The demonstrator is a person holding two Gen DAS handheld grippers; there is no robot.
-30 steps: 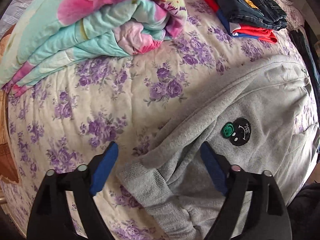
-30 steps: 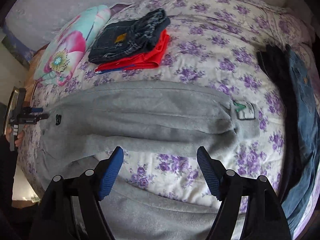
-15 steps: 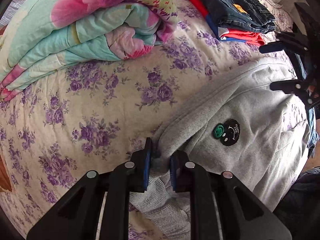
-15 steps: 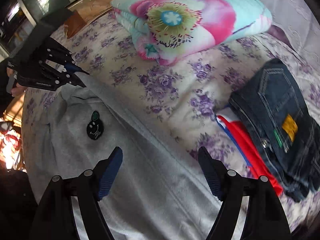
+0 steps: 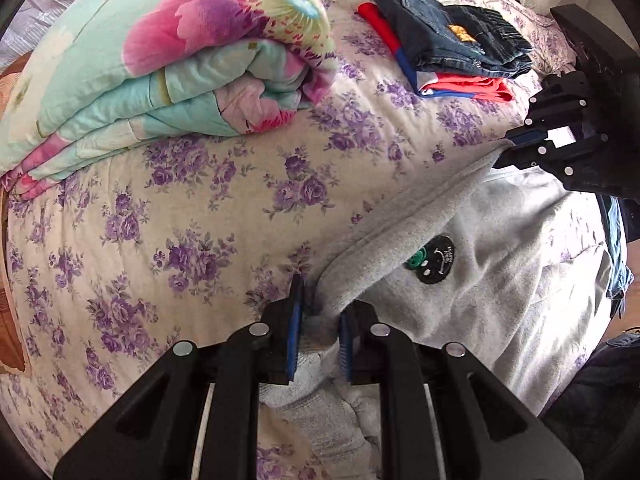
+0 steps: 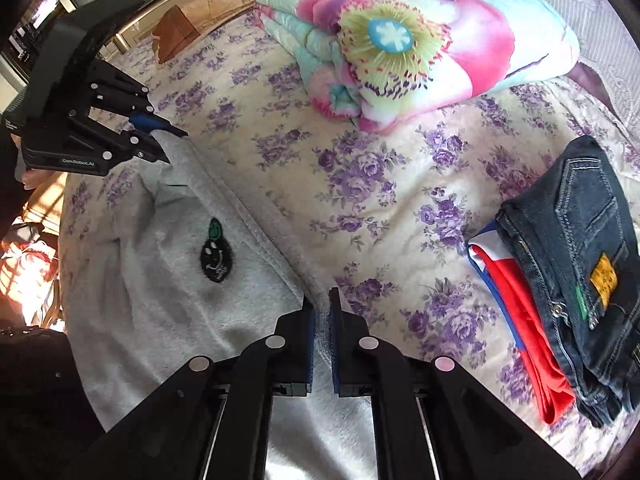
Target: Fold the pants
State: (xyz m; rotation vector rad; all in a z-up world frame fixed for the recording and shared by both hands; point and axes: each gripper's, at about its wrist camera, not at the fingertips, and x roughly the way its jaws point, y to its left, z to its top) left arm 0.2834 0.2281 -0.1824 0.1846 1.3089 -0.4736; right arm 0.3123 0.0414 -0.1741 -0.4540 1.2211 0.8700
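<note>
Grey sweatpants (image 5: 500, 280) with a black-and-green smiley patch (image 5: 434, 258) lie on the flowered bed. My left gripper (image 5: 320, 320) is shut on the far edge of the grey fabric near one end. It also shows in the right wrist view (image 6: 168, 140), pinching that corner. My right gripper (image 6: 320, 312) is shut on the same far edge of the pants (image 6: 160, 280) farther along. It shows at the right of the left wrist view (image 5: 508, 148). The edge runs taut between the two grippers.
A rolled flowered quilt (image 5: 160, 64) lies at the back of the bed (image 5: 200, 220). A stack of folded jeans (image 6: 580, 264) over a red garment (image 6: 528, 340) sits beyond the pants. More dark clothes (image 5: 616, 248) lie at the bed's right side.
Both grippers have shut on the far edge of the pants. The right gripper swung left and came down to the edge near the patch; the left gripper closed first.
</note>
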